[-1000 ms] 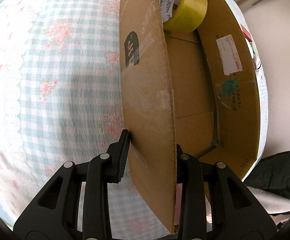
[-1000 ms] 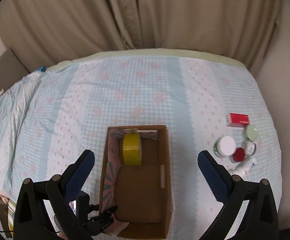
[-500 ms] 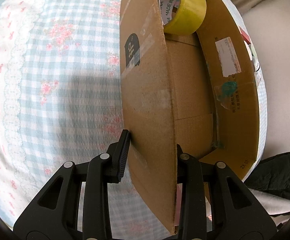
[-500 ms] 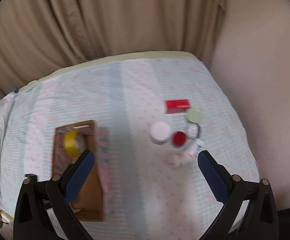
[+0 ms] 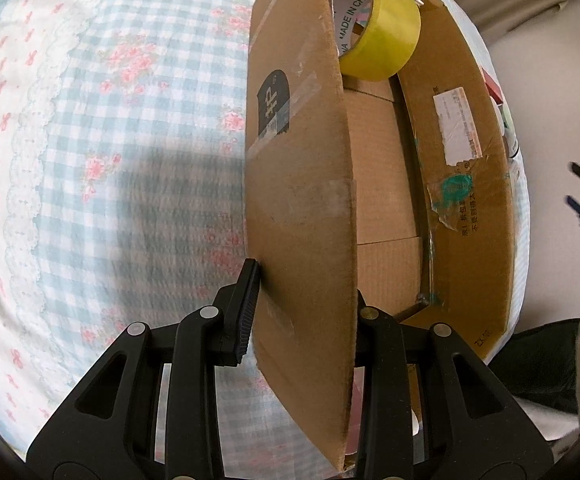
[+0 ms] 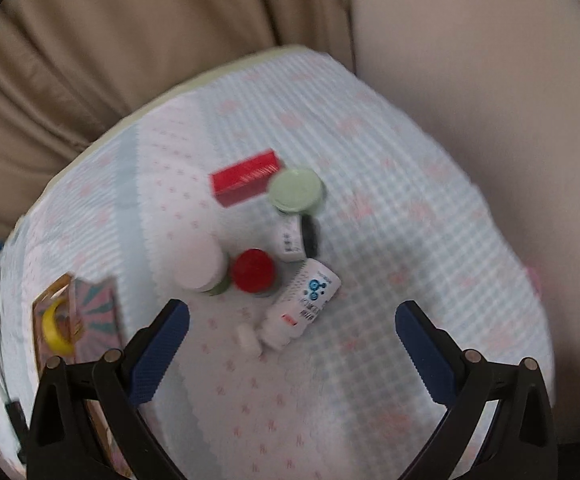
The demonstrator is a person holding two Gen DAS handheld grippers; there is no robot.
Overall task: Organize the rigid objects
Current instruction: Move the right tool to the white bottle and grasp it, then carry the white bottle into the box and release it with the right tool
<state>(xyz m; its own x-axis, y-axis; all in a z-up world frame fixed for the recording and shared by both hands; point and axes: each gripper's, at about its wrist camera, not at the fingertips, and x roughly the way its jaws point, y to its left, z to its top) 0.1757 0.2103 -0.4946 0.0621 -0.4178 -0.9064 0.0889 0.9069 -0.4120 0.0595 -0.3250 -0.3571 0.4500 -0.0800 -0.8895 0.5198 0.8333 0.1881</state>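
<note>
The box wall is kept clamped by the left gripper; the right gripper, fingers apart, has been swung over what are probably jars.

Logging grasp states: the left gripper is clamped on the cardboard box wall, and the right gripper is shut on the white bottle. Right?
Not quite. The right gripper is open and holds nothing, jaws wide apart; the right wrist view shows this. The white bottle lies on the bed. The left gripper does clamp the cardboard box wall.
</note>
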